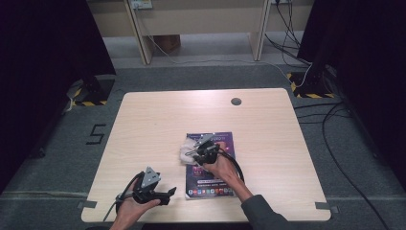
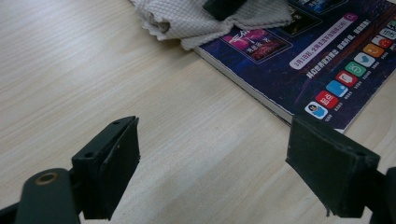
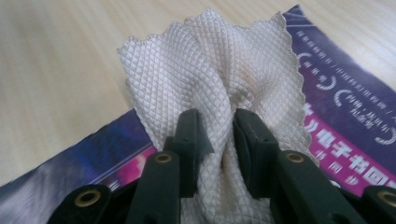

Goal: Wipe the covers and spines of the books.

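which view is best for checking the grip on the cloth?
Right gripper view: the right gripper pinches the white cloth bunched between its pads. The left gripper view catches its edge on the magazine; the high view shows a small pale patch.

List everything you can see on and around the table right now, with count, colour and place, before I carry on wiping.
cloth: one, cream with a waffle weave, bunched on the magazine's upper left part, pinched in the right gripper.
magazine: one, dark purple cover with coloured icons along its near edge, flat on the table, centre-right.
table: one, light wood, with a round dark grommet near its far edge.
floor number: one, black 5, left of the table.
cables: several, black, on the grey floor at right.
left gripper: one, black, jaws wide apart with nothing between them, near the table's front left.
right gripper: one, black, shut on the cloth, over the magazine.
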`<state>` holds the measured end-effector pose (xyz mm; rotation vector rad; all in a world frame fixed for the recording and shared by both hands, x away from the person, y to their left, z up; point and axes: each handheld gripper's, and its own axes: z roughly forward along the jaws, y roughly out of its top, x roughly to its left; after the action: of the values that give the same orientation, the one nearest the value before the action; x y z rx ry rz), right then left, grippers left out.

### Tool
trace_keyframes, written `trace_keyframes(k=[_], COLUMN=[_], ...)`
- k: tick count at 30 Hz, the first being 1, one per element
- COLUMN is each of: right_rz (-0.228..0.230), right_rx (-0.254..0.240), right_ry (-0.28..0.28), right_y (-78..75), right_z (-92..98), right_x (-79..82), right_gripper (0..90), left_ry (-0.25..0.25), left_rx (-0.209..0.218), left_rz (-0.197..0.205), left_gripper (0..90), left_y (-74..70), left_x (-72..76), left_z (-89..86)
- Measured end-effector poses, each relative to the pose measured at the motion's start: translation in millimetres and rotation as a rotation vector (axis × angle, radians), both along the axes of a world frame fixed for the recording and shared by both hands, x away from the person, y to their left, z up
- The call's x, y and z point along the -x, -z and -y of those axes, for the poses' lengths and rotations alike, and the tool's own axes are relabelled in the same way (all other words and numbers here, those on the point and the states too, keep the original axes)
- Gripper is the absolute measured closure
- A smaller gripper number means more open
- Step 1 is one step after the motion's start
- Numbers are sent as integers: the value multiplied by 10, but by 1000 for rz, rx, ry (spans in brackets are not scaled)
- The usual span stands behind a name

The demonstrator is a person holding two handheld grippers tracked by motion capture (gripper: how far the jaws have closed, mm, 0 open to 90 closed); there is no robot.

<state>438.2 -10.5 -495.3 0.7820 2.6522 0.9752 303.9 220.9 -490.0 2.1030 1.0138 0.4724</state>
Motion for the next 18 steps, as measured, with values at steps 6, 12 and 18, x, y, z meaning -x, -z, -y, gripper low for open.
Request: trace_keyframes(k=[6,12,18], right_rz=[4,0,-12], right_rx=[-2,2,-9], right_ry=[-43,-108,-147], right_y=[1,2,7], right_z=[32,52,145], right_x=[192,439,656], right_gripper=[713,713,713], left_ry=[-3,-9,-35], left_rx=[5,7,14], left_rz=[2,5,20], left_gripper=[164,164,164], left_y=[1,-4,-20], left_x=[-3,-2,-10], left_z=[-4,-12,-45])
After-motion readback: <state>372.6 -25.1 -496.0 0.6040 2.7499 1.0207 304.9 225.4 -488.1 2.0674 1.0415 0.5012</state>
